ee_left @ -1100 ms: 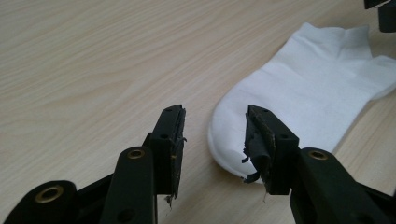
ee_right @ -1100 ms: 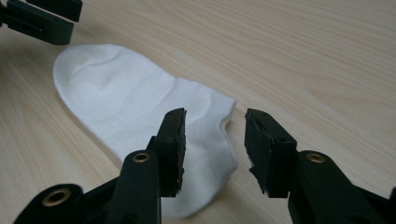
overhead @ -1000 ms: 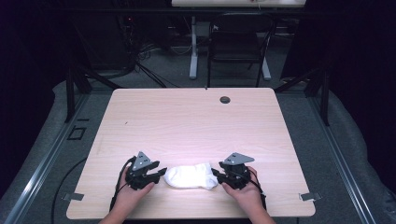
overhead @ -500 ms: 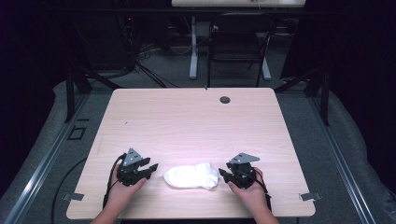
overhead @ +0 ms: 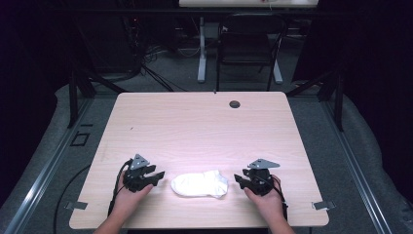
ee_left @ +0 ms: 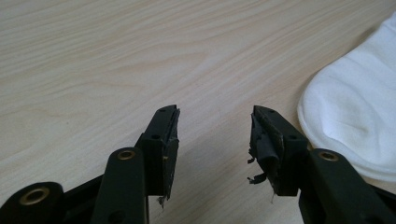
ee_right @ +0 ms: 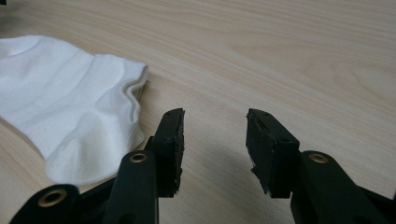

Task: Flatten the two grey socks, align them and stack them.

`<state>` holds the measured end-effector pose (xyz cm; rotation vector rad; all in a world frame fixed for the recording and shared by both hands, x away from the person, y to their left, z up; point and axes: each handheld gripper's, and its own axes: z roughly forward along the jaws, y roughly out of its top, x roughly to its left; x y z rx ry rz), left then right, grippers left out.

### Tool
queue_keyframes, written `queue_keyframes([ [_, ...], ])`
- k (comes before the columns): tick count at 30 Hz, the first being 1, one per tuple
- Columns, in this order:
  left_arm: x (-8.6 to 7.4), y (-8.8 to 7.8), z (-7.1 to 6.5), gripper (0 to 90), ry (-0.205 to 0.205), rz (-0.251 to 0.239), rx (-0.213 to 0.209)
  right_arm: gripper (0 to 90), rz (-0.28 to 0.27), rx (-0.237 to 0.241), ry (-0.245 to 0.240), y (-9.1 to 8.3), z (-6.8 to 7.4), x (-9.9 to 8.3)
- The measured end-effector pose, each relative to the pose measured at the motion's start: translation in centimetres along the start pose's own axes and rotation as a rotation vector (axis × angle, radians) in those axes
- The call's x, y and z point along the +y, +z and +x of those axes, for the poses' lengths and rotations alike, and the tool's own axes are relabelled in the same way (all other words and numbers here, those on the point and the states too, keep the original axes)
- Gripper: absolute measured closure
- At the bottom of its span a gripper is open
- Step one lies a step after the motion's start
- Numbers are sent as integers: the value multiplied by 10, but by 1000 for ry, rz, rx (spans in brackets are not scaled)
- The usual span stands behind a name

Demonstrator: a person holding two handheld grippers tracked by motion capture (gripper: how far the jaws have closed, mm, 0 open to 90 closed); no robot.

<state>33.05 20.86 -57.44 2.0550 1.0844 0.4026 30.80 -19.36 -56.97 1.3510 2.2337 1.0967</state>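
Here I have the white sock [overhead: 199,184] lying flat near the front edge of the light wooden table [overhead: 204,126], folded into a rounded oblong, with one gripper on each side of it. My left gripper [overhead: 155,176] sits low over the table just beside the sock's left end, apart from the cloth; its jaws have just been opening and now stand wide, with nothing but bare wood between them. In the left gripper view the sock [ee_left: 359,107] fills the right edge, its rounded hem curving just beyond the right-hand jaw, whose pad is frayed and ragged at the tip. My right gripper [overhead: 240,180] rests near the sock's right end, also released, the jaws spread and holding nothing. In the right gripper view the sock [ee_right: 65,116] lies to the left of the jaws, its layered cuff edge showing close to the left-hand jaw; I cannot tell whether that jaw brushes the fabric. The person's left hand [overhead: 127,197] and right hand [overhead: 263,200] come in from the bottom of the high view, each wrapped around its gripper's body. Farther back on the table is a small dark round grommet [overhead: 234,104], well apart from the sock.
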Motion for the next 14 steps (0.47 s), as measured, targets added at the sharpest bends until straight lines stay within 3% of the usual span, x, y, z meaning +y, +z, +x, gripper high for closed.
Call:
queue_keyframes([
  [8, 0, 2, -3, 490, 21, 5, -10, 568, 5, -8, 15, 0, -1, -2],
  [14, 1, 1, -4, 485, 5, -4, -28, 567, 22, -4, -2, 2, 4, -4],
])
